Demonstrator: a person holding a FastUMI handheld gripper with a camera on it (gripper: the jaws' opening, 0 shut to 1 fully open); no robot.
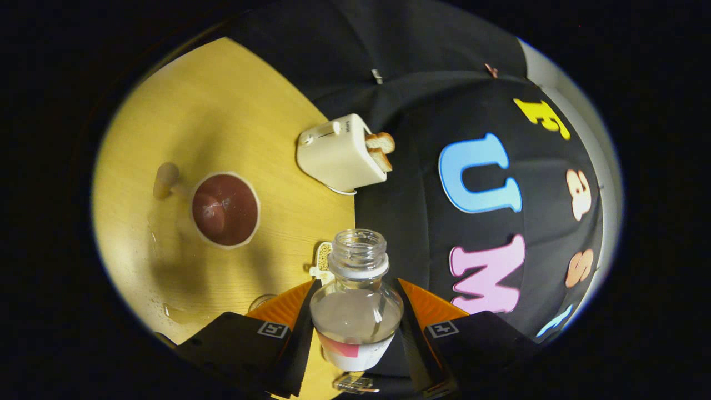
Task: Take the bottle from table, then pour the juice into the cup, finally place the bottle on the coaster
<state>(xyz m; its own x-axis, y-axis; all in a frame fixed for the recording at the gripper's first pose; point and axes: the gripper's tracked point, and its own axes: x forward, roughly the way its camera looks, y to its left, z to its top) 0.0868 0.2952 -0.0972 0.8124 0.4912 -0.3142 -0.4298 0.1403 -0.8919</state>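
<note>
Bottle (356, 303) sits between the gripper (355, 328) fingers, both pressing its sides, so it is firmly grasped. Clear plastic, uncapped, threaded neck with a white ring under it, rounded shoulder, white label with a red patch low on the body. Clear liquid pooled inside, roughly at the shoulder; body looks tipped with the scene rolled sideways. Bottle is held above the table (233, 111) edge. Cup (225, 209) is well apart from the bottle, beyond the fingers, white rim, dark reddish inside. A wooden peg (165, 180) stands just beside the cup. Toaster (340, 153), cream, with two bread slices (381, 150) sticking out, is beyond the bottle, near the table edge. A small pale tag-like thing (323, 261) lies just behind the bottle neck, cannot tell what. Wet spots on the table near the cup.
</note>
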